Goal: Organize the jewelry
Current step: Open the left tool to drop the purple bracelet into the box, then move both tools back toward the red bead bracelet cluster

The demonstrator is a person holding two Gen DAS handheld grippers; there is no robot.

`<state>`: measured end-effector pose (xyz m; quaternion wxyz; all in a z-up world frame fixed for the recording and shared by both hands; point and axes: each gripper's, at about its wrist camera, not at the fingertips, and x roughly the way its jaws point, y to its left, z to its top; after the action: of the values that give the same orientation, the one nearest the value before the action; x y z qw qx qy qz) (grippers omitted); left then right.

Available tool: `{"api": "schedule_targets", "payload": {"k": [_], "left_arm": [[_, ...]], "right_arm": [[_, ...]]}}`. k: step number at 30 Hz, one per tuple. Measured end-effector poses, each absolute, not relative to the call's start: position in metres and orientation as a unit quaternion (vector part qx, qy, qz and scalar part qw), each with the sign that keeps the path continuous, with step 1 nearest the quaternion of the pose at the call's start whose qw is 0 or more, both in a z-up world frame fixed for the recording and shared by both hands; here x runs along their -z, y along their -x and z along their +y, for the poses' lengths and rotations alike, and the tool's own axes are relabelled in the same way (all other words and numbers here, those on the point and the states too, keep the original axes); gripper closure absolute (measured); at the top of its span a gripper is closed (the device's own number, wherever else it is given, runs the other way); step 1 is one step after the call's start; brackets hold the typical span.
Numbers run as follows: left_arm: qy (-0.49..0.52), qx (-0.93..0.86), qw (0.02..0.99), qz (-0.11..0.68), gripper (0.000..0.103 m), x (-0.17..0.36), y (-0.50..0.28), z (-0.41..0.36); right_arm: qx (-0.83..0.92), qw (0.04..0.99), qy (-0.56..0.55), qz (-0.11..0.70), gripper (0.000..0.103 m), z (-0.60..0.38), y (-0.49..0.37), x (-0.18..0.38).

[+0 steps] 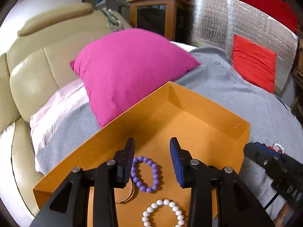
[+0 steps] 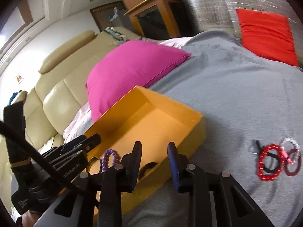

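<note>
An orange box [image 1: 208, 109] lies open on a grey blanket. Inside lie a purple bead bracelet [image 1: 146, 174], a white bead bracelet [image 1: 164, 213] and a thin gold bangle [image 1: 126, 198]. My left gripper [image 1: 152, 143] is open and empty, just above the purple bracelet. My right gripper [image 2: 154, 147] is open and empty, over the box's right wall [image 2: 189, 141]. A pile of loose jewelry lies on the blanket to the right: a red bead bracelet [image 2: 262, 162], a dark red ring bracelet [image 2: 292, 163] and a black band [image 2: 272, 162].
A magenta pillow [image 1: 130, 70] leans behind the box. A red cushion [image 1: 253, 64] rests against a silver foil panel [image 1: 217, 24]. A beige leather sofa [image 1: 37, 71] is on the left. The grey blanket [image 2: 236, 94] spreads to the right of the box.
</note>
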<state>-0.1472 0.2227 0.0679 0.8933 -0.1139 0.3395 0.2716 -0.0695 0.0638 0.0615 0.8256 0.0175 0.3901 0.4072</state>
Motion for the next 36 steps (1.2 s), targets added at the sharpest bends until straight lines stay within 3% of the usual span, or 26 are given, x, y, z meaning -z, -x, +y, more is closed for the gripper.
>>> {"api": "schedule_targets", "payload": {"k": [3, 5, 12, 16, 36], "left_arm": [[0.088, -0.27, 0.902, 0.326, 0.055, -0.076, 0.145, 0.209], [0.068, -0.271, 0.909, 0.31, 0.041, -0.083, 0.145, 0.196], [-0.011, -0.234, 0.933, 0.272, 0.033, -0.099, 0.142, 0.142], [-0.035, -0.205, 0.939, 0.274, 0.023, -0.1, 0.135, 0.116], [-0.049, -0.117, 0.928, 0.35, 0.023, -0.07, 0.107, 0.044]], "right_arm": [[-0.391, 0.836, -0.027, 0.384, 0.071, 0.044, 0.063, -0.067], [-0.378, 0.842, -0.035, 0.383, 0.071, 0.029, 0.058, -0.069], [-0.338, 0.856, -0.051, 0.389, 0.071, -0.023, 0.046, -0.077], [-0.322, 0.861, -0.049, 0.391, 0.071, -0.048, 0.047, -0.082], [-0.247, 0.873, -0.062, 0.417, 0.071, -0.145, 0.038, -0.076]]}}
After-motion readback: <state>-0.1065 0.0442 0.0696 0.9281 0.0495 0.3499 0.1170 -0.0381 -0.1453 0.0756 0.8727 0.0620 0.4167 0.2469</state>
